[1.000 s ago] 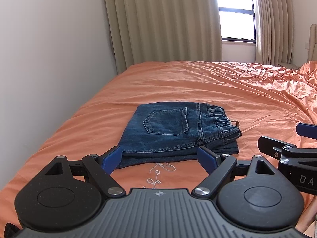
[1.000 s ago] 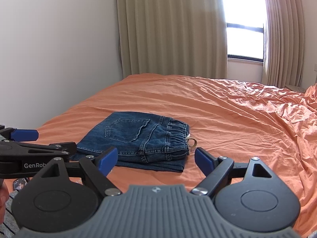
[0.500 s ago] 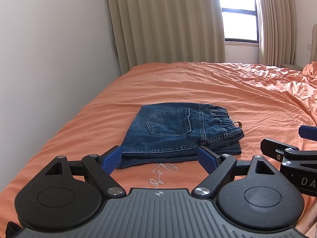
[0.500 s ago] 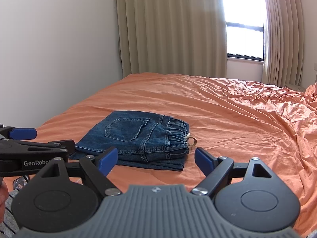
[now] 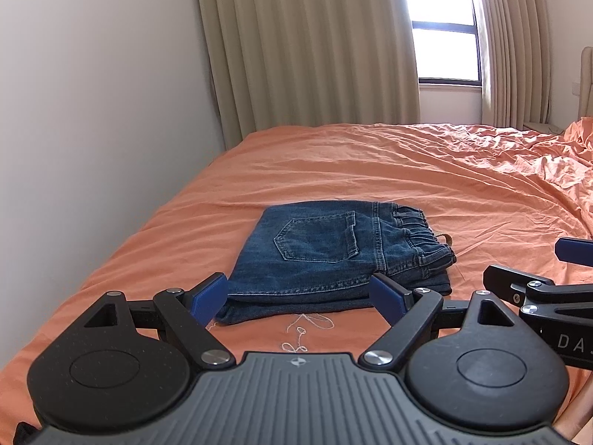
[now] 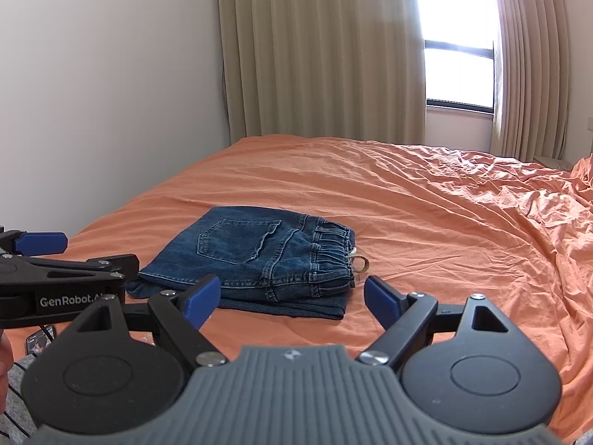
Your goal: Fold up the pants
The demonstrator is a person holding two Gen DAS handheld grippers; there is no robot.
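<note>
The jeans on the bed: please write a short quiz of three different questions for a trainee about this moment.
1. True or false: the left gripper is shut on the jeans.
2. Multiple choice: the jeans lie on the orange bed cover as A) spread out flat at full length, B) a folded stack with a back pocket on top, C) a rolled bundle.
3. Fill in: the jaws of the right gripper stand ____ and hold nothing.

Key: 1 false, its jaws are open and off the cloth; 2 B; 3 open.
</note>
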